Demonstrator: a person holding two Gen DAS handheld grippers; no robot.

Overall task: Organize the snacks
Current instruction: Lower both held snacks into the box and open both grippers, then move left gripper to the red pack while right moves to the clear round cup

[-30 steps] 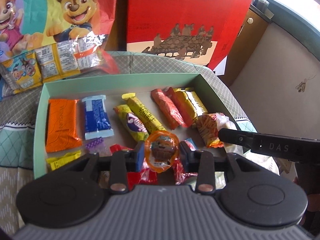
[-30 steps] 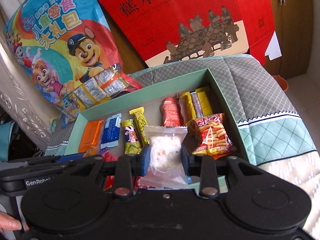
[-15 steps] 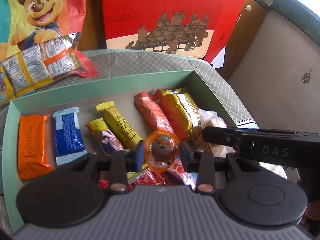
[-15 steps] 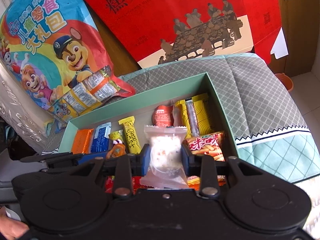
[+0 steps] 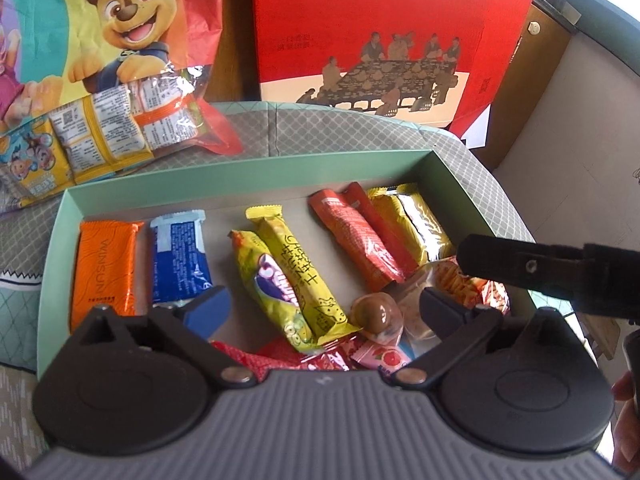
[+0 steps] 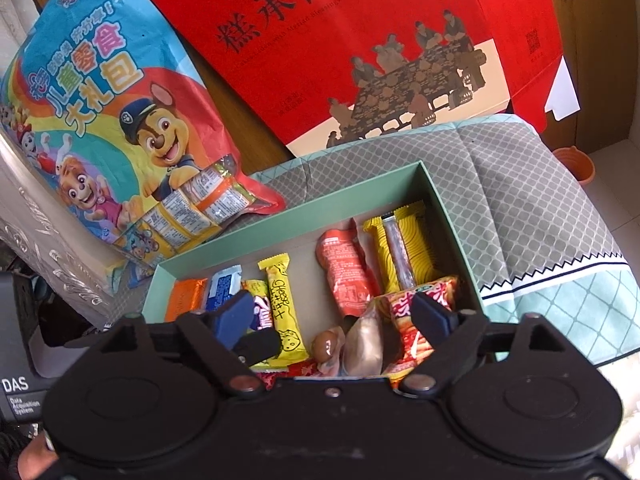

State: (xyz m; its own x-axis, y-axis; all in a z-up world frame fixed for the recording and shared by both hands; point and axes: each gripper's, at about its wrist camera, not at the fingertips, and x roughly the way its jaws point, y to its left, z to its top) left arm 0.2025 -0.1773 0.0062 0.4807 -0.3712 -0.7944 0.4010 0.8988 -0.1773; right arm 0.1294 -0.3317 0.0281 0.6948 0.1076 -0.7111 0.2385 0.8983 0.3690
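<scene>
A pale green box [image 5: 240,172] holds several snacks: an orange bar [image 5: 104,268], a blue bar [image 5: 180,256], a yellow cheese bar [image 5: 300,276], red sachets [image 5: 352,240] and yellow packets [image 5: 412,224]. My left gripper [image 5: 324,308] hangs over the box's near side, its jaws opening. A brown jelly cup [image 5: 376,314] lies in the box below the gap, free of both pads. My right gripper [image 6: 334,314] is beside it, jaws also opening. A clear packet of white snack [image 6: 362,344] sits in the box between its fingers, untouched, next to the jelly cup [image 6: 326,346].
A cartoon-dog gift bag [image 5: 120,40] with small packets spilling out leans behind the box at left. A red paper bag [image 5: 360,20] stands behind at right. The box rests on a quilted cloth [image 6: 520,184]. An orange bowl [image 6: 576,164] sits on the floor at right.
Both grippers went from shut to wide open. The left one let go of the jelly cup and the right one let go of the white packet; both snacks now lie in the box.
</scene>
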